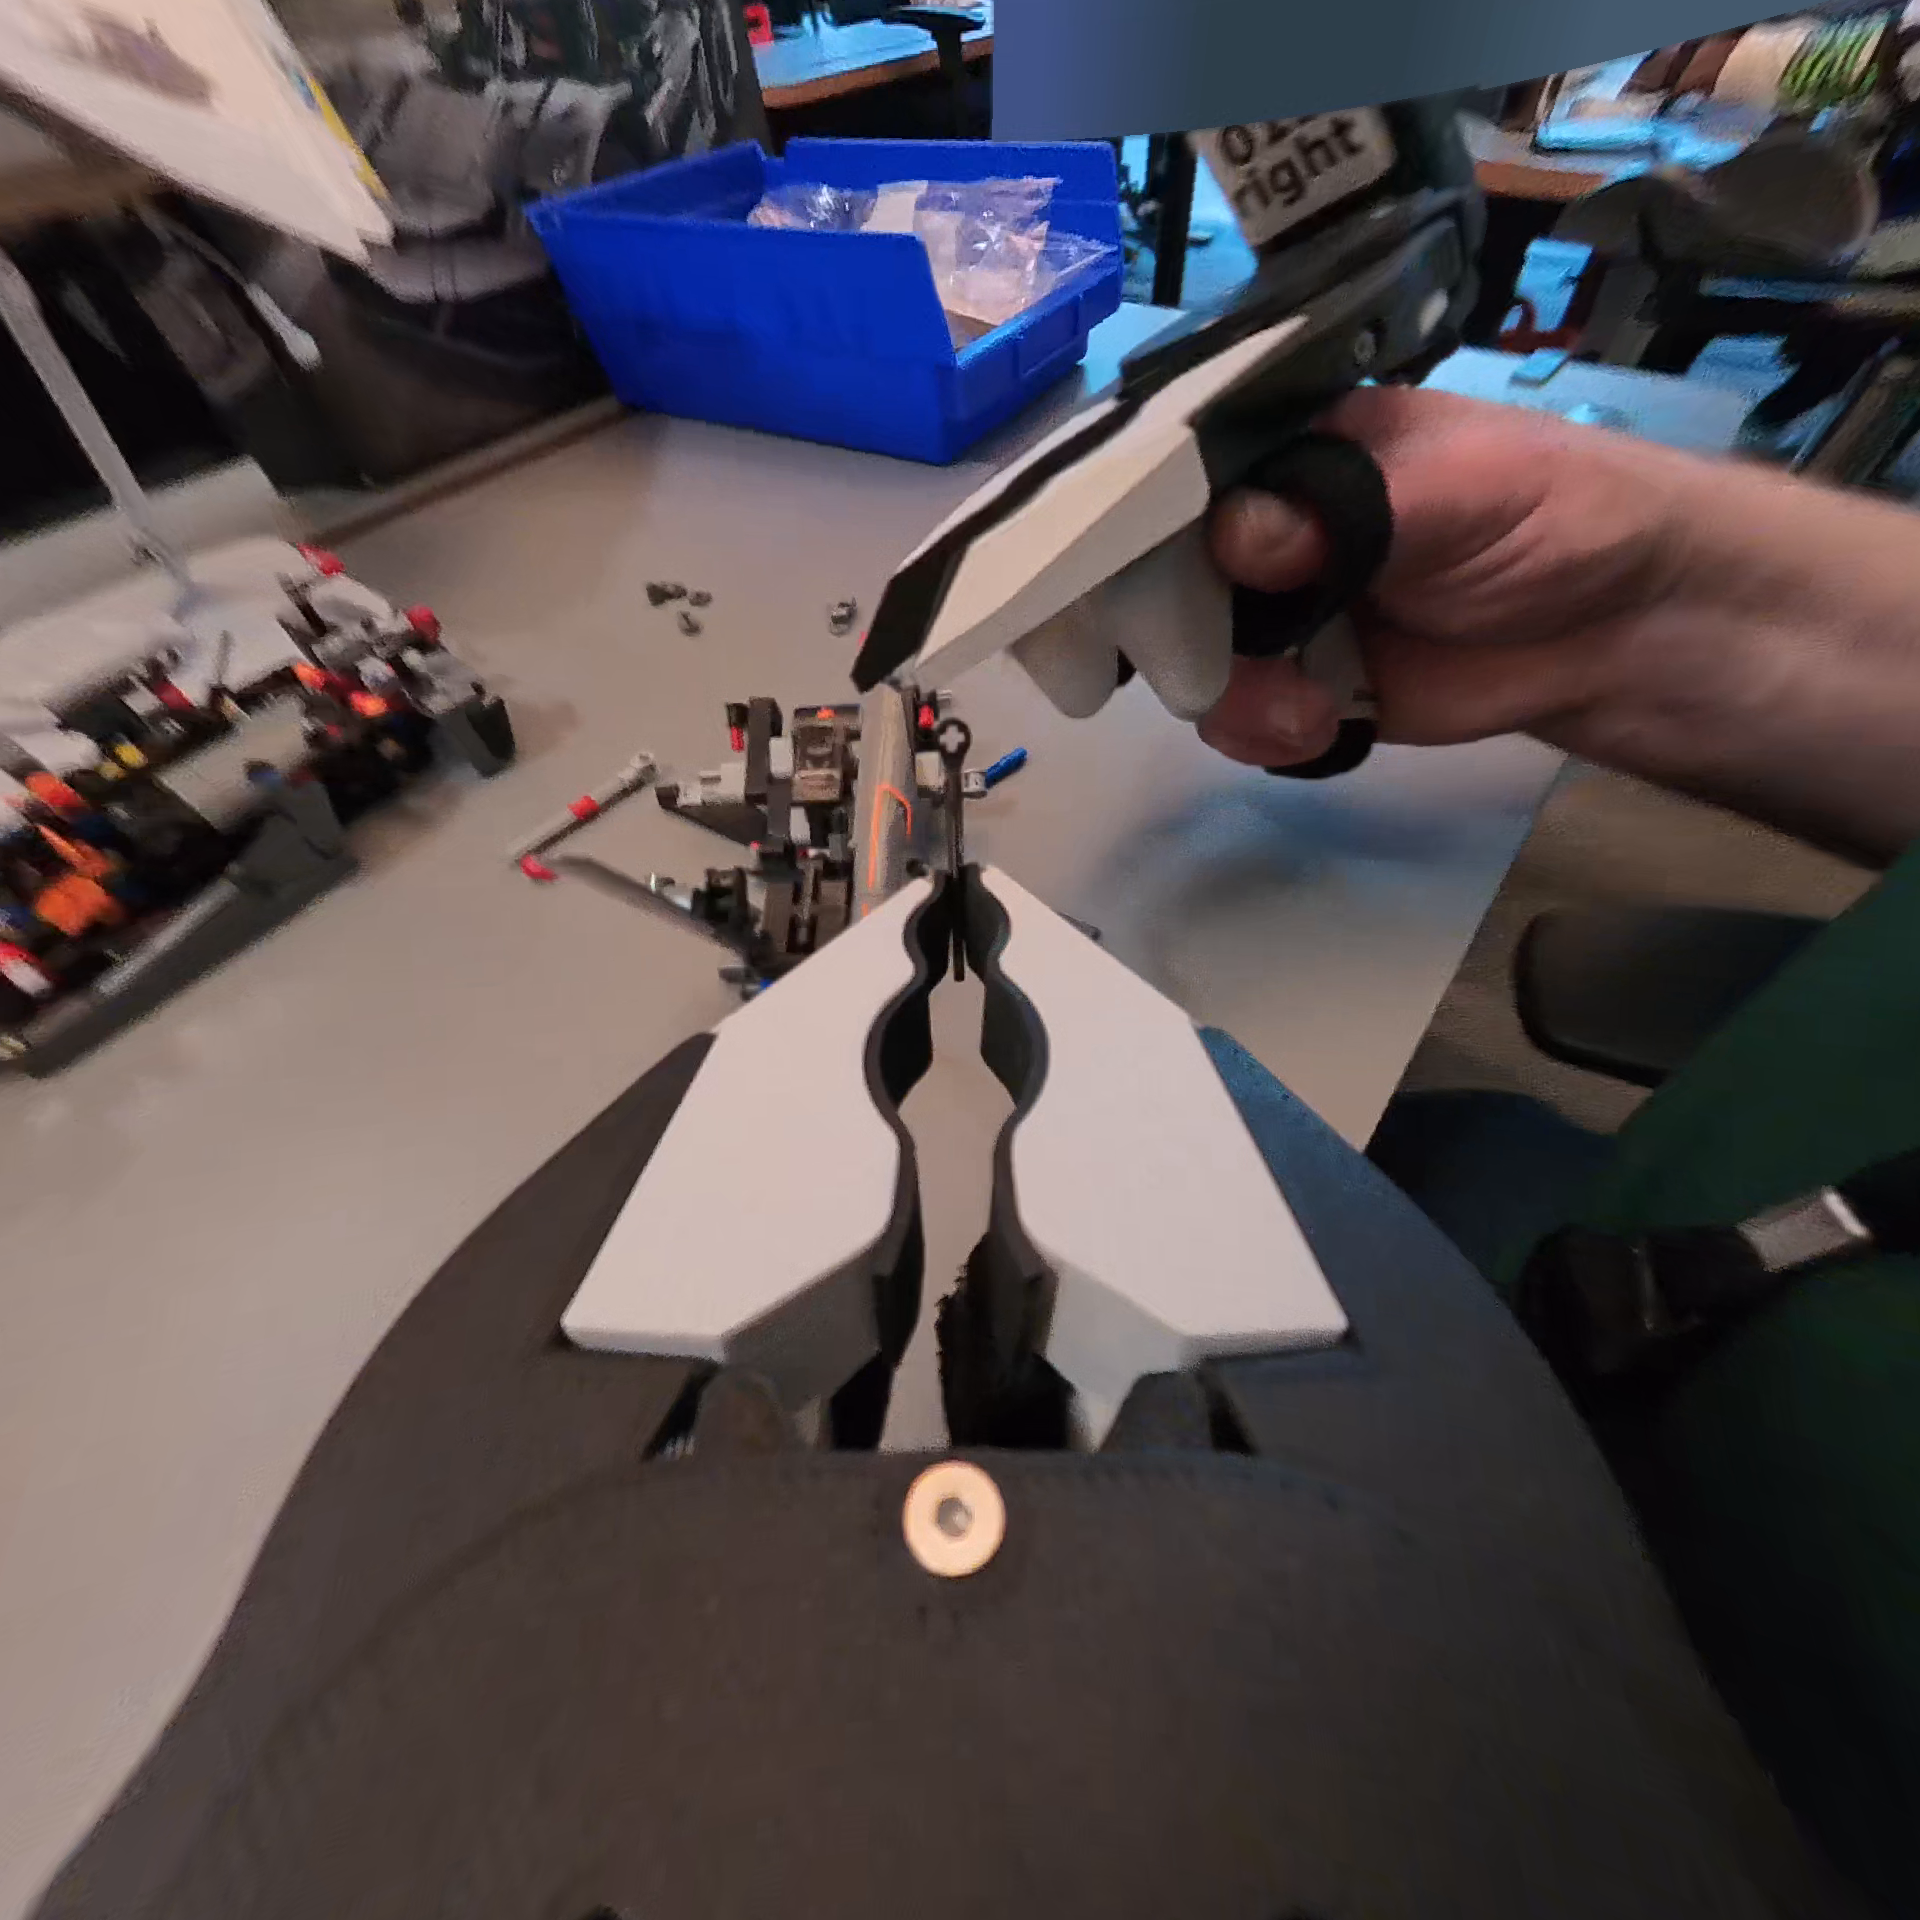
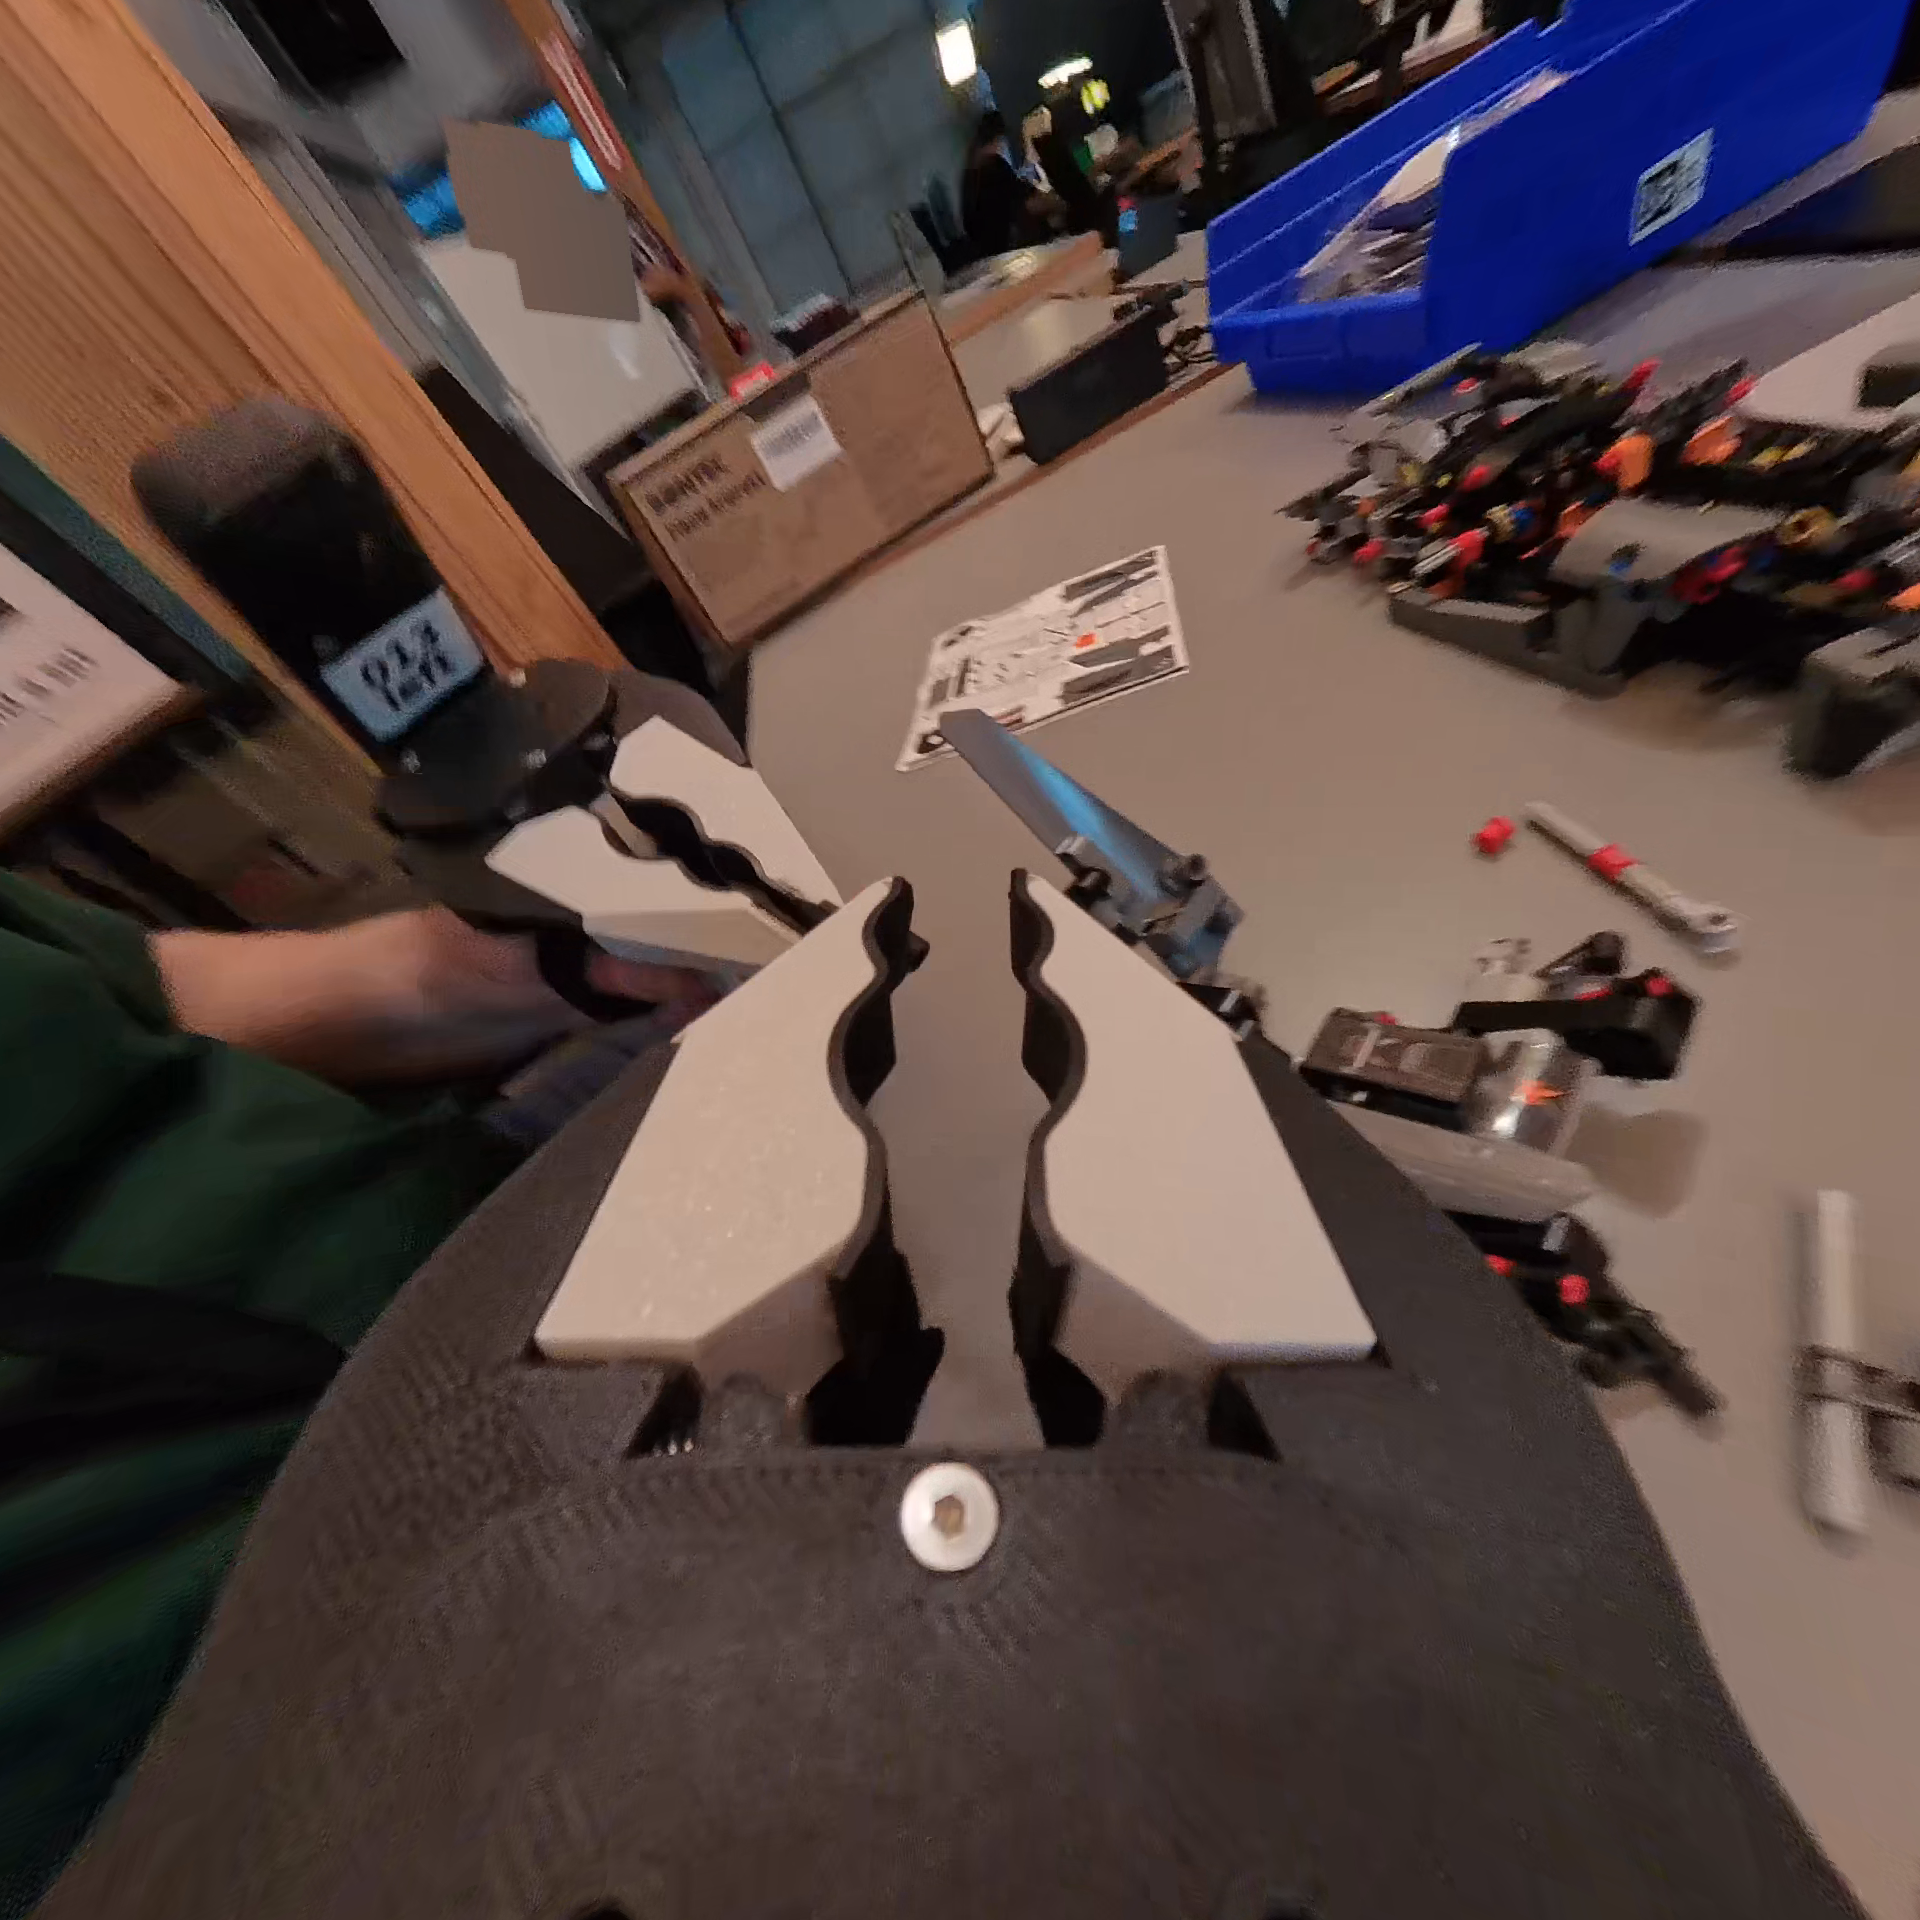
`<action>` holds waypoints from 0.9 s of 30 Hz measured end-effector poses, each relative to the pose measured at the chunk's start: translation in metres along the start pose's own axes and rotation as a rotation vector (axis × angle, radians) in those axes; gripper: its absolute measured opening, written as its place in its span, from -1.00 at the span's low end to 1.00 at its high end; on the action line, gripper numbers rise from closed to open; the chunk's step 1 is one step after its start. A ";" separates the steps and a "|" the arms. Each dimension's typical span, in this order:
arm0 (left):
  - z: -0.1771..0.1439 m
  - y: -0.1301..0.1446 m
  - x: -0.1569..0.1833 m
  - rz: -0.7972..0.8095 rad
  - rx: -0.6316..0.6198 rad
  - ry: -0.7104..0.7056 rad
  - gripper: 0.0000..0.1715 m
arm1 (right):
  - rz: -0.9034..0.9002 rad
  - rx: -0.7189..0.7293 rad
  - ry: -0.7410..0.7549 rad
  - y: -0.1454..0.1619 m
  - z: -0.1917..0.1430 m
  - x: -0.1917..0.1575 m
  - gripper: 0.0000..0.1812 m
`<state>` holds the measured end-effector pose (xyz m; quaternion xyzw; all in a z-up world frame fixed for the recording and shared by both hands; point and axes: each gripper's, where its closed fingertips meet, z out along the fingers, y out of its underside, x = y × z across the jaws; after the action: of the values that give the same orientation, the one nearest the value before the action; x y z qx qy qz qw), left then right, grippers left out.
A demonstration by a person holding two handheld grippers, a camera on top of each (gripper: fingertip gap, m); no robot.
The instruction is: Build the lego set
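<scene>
My left gripper point(image 1: 954, 883) is shut on a thin black Lego rod point(image 1: 953, 790) with a cross-hole end, which sticks out forward from the fingertips. The rod's far end is next to the right side of a small dark and grey Lego assembly point(image 1: 800, 821) on the grey table point(image 1: 416, 1039). My right gripper point(image 2: 961, 894) is open, with only bare table showing between its pads. In the left wrist view the right gripper point(image 1: 883, 665) hovers just above the assembly's far end. In the right wrist view the assembly point(image 2: 1475, 1081) lies to the right, and a long grey panel point(image 2: 1070, 810) sticks up from it.
A blue bin point(image 1: 831, 301) with plastic bags stands at the back. A tray of sorted parts point(image 1: 156, 831) is at the left. A printed sheet point(image 2: 1049, 655), a grey bar with red pieces point(image 2: 1621, 883) and a larger model point(image 2: 1662, 540) lie on the table. The table's edge point(image 1: 1455, 1039) is at the right. Spacing between my two grippers at the tips: around 4 centimetres.
</scene>
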<state>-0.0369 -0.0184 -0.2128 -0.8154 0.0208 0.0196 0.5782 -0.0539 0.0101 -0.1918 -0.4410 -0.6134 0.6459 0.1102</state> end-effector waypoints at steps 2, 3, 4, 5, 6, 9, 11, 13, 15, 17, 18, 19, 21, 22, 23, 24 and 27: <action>0.000 0.007 -0.006 -0.130 -0.018 0.047 -1.00 | -0.079 -0.024 0.044 -0.001 -0.002 0.005 -0.83; 0.001 0.012 -0.010 -0.187 -0.038 0.062 -1.00 | -0.101 -0.041 0.068 -0.001 -0.004 0.009 -0.83; 0.003 0.021 -0.010 -0.238 -0.084 0.098 -1.00 | -0.129 -0.061 0.100 0.000 -0.005 0.014 -0.83; 0.005 0.030 -0.012 -0.267 -0.122 0.105 -1.00 | -0.158 -0.083 0.127 0.001 -0.005 0.020 -0.83; 0.007 0.036 -0.017 -0.271 -0.144 0.081 -1.00 | -0.180 -0.107 0.147 0.002 -0.005 0.024 -0.83; 0.012 0.048 -0.022 -0.235 -0.224 0.048 -1.00 | -0.251 -0.171 0.158 0.002 0.002 0.028 -0.82; 0.015 0.049 -0.022 -0.224 -0.250 0.056 -1.00 | -0.293 -0.207 0.156 0.000 0.007 0.030 -0.82; 0.017 0.049 -0.024 -0.251 -0.255 0.062 -1.00 | -0.321 -0.242 0.155 -0.005 0.013 0.037 -0.83; 0.020 0.051 -0.025 -0.273 -0.256 0.079 -1.00 | -0.347 -0.307 0.122 -0.005 0.018 0.044 -0.81; 0.021 0.053 -0.028 -0.266 -0.262 0.075 -1.00 | -0.393 -0.375 0.089 -0.003 0.023 0.047 -0.82; 0.021 0.055 -0.031 -0.259 -0.273 0.066 -1.00 | -0.425 -0.397 0.077 -0.003 0.025 0.048 -0.82; 0.021 0.055 -0.034 -0.261 -0.268 0.059 -1.00 | -0.450 -0.413 0.060 -0.004 0.027 0.047 -0.80; 0.022 0.053 -0.036 -0.286 -0.264 0.076 -1.00 | -0.512 -0.430 0.017 -0.005 0.031 0.041 -0.75; 0.023 0.053 -0.037 -0.290 -0.267 0.078 -1.00 | -0.548 -0.443 0.016 -0.004 0.033 0.039 -0.74; 0.024 0.053 -0.038 -0.284 -0.266 0.077 -1.00 | -0.568 -0.464 0.026 -0.001 0.034 0.039 -0.73; 0.025 0.053 -0.038 -0.275 -0.270 0.079 -1.00 | -0.560 -0.482 0.040 0.002 0.034 0.039 -0.71; 0.026 0.051 -0.039 -0.253 -0.259 0.080 -1.00 | -0.482 -0.475 0.061 0.009 0.031 0.035 -0.65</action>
<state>-0.0787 -0.0107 -0.2673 -0.8792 -0.0616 -0.0831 0.4650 -0.0924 0.0109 -0.2196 -0.3156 -0.8299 0.4267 0.1722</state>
